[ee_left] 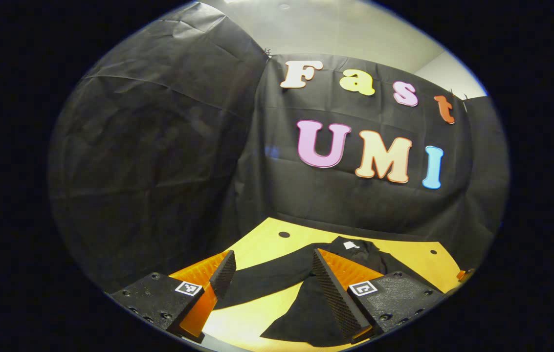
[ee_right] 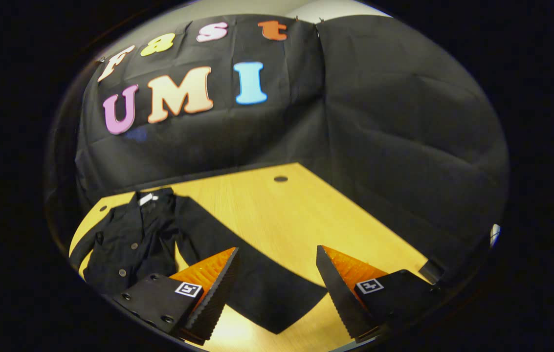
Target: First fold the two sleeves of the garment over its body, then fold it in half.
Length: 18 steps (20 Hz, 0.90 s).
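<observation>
Left gripper [ee_left: 273, 274]: jaws wide, holding nothing, above the table [ee_left: 267, 239]. The black garment [ee_left: 306, 303] lies flat at 6 o'clock, one sleeve [ee_left: 267, 278] running toward 8.

Right gripper [ee_right: 277, 274]: jaws wide, empty. The garment's body sits at 8 o'clock, the other sleeve [ee_right: 267, 288] stretching toward 6 between the fingers.

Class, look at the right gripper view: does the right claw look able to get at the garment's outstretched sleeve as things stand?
Probably yes. The right claw is open and the sleeve lies flat on the table right between its fingers, with nothing lying across it.
</observation>
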Tool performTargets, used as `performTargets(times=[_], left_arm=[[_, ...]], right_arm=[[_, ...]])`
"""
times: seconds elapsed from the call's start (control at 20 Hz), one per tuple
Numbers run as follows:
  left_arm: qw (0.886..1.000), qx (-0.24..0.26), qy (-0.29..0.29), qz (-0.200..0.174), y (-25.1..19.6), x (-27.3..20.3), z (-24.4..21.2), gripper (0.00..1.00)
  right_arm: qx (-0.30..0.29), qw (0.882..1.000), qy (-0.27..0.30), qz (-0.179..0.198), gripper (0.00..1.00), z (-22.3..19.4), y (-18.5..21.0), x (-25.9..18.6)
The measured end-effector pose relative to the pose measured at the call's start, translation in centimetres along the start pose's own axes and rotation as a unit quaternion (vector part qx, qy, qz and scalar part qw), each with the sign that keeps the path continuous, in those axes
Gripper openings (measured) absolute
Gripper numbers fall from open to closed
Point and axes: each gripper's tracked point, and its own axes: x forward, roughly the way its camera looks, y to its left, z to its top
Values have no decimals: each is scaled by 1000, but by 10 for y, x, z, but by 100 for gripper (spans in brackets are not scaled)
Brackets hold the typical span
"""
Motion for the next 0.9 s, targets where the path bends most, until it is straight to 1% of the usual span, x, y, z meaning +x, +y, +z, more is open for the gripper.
performTargets(times=[0.15,0.2,0.25,0.3,0.45,0.5,0.55,0.65,0.7,0.75,0.8,0.85,0.9], left_arm=[[1000,-4,9,16,8,-10,-9,92],[1000,-4,10,18,9,-12,-11,92],[1000,-3,11,21,11,-13,-13,92],[1000,-3,11,23,12,-14,-14,92],[1000,-3,14,26,12,-13,-18,92],[999,-4,18,28,11,-12,-20,92],[999,-4,21,28,10,-12,-23,92],[999,-3,24,27,9,-12,-25,92],[999,-1,26,27,8,-11,-26,92],[999,2,25,28,9,-10,-26,92],[999,6,24,29,10,-10,-26,93],[999,9,23,30,11,-9,-26,92],[999,12,23,31,10,-8,-25,92]], right_arm=[[4,999,32,3,99,-31,-3,15],[1,999,44,1,95,-44,-7,19],[-1,998,55,2,99,-53,-7,22],[-3,998,64,3,95,-61,-8,23],[-18,995,96,3,94,-83,-11,32],[-22,995,102,3,99,-88,-10,32],[-28,994,106,2,95,-91,-11,33],[-36,993,112,1,95,-98,-13,31],[-38,994,107,1,96,-95,-12,31],[-39,993,109,3,99,-97,-12,30],[-37,994,105,5,96,-96,-13,29],[-36,994,104,7,100,-97,-13,29],[-34,994,102,9,99,-98,-13,29]])
